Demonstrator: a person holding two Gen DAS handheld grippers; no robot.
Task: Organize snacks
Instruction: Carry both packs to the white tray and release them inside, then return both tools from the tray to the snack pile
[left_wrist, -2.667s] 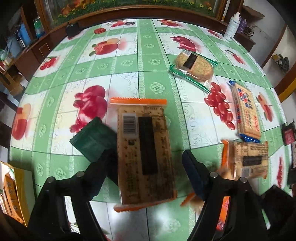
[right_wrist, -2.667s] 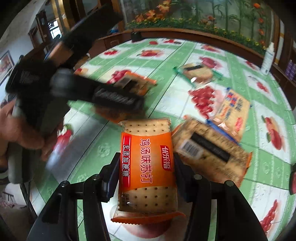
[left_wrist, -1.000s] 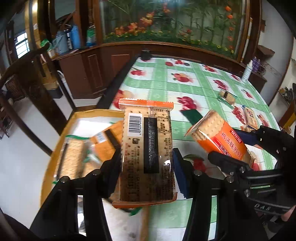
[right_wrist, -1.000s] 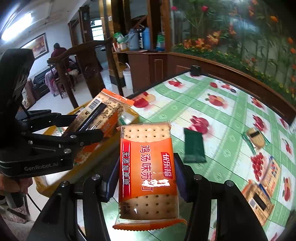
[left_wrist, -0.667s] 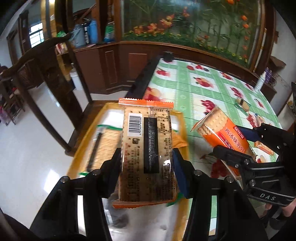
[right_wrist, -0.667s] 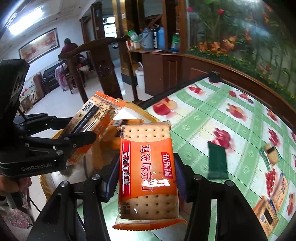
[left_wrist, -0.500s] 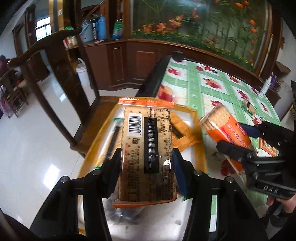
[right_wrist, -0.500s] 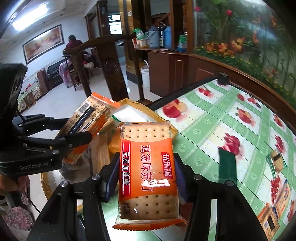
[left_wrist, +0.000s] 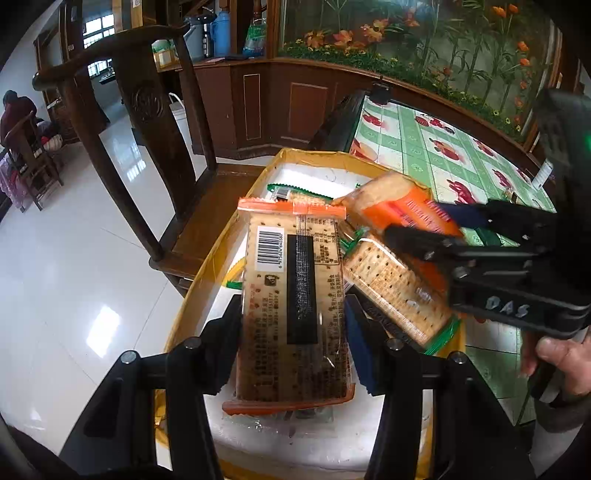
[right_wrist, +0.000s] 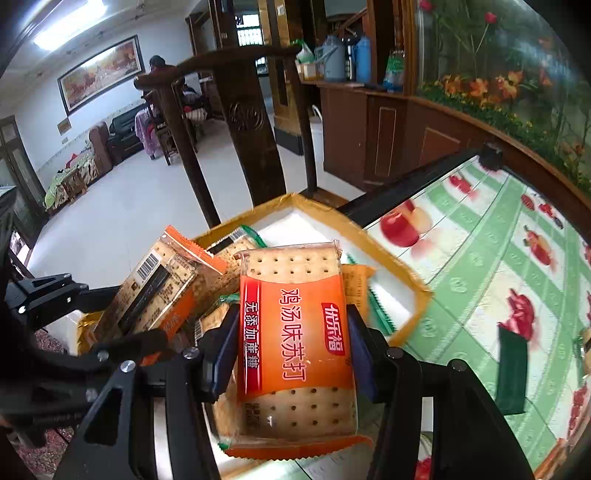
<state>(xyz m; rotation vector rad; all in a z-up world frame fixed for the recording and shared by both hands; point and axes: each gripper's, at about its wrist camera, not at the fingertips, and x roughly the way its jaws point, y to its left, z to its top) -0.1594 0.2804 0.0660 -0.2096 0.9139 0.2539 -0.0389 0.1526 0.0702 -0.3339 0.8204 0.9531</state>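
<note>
My left gripper is shut on an orange-edged cracker pack, barcode side up, held over the yellow-rimmed white box. My right gripper is shut on an orange cracker pack with Chinese print, held over the same box. The right gripper and its pack show at the right of the left wrist view; the left gripper's pack shows at the left of the right wrist view. Several cracker packs lie in the box.
The box sits on a dark wooden chair beside the table with the green fruit-print cloth. A dark green packet lies on the table. Tiled floor lies to the left.
Both grippers have carried their packs from the table to over the box on the chair. In the last half second both moved closer in over the box.
</note>
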